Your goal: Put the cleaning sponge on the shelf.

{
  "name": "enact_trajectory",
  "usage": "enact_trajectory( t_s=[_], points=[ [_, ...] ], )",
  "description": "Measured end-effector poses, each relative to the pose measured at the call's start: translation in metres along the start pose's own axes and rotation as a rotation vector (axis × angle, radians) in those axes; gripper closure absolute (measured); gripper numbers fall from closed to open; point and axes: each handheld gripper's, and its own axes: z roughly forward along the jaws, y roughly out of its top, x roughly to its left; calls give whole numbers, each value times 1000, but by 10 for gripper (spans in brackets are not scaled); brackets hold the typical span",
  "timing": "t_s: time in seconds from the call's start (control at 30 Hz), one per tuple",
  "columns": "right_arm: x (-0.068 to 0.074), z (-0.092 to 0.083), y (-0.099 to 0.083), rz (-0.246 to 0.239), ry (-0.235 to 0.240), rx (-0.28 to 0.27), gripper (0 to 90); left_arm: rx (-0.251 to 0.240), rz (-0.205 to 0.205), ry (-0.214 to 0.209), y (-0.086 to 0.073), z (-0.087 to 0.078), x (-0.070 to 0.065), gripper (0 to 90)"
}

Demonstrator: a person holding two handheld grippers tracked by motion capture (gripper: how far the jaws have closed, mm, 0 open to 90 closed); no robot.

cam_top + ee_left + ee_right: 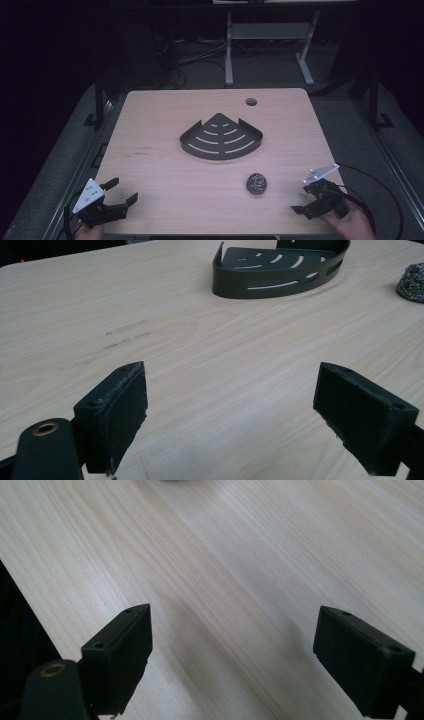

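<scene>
A dark metal corner basket (220,140) with slotted floor lies at the middle of the wooden table (150,120). A grey steel-wool ball (256,183) sits in front of it, to the right. My left gripper (124,190) rests open at the table's front left corner, with nothing between its fingers. My right gripper (301,199) stands open at the front right, a short way right of the ball. In the left gripper view the open gripper (230,405) faces the basket (280,270) and the ball (412,282). The right gripper (232,645) frames bare wood.
A round cable hole (251,102) is near the table's back edge. Behind the table stands a white desk frame (270,45) on a grey floor. The table's edge (20,605) drops to dark at the left of the right gripper view.
</scene>
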Motion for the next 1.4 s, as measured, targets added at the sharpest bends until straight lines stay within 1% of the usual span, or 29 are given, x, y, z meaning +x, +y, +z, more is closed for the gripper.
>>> enact_trajectory(
  t_s=[0.07, 0.27, 0.37, 0.57, 0.6, 0.87, 1.1, 1.13, 1.2, 1.3, 1.4],
  points=[
    [2, 1, 5, -16, 5, 2, 153, -2, -3, -2, 0, 0, 1, 133],
    [4, 4, 14, -45, 12, 10, 153, -4, -3, -1, 0, 0, 1, 133],
    [5, 5, 18, -52, 24, 13, 153, -3, -4, 0, 0, -1, 1, 133],
    [6, 7, 26, -70, 25, 24, 153, -1, -5, 0, 0, -1, 1, 133],
    [7, 9, 29, -80, 27, 31, 153, -1, -4, -1, 0, -1, 1, 133],
    [11, 15, 40, -110, 35, 48, 153, -1, -2, -3, 1, 0, 0, 133],
    [13, 16, 49, -132, 37, 63, 153, -5, -2, -1, 1, -2, 1, 133],
    [14, 16, 52, -141, 39, 65, 153, -5, -2, -1, 1, -2, 1, 133],
    [14, 16, 54, -141, 42, 70, 153, -5, -2, -1, 1, -2, 1, 133],
    [15, 18, 59, -158, 38, 79, 153, -6, -2, -2, 1, -2, 1, 133],
    [15, 19, 64, -167, 49, 85, 153, -8, -4, -1, 1, -2, 1, 133]
  ],
)
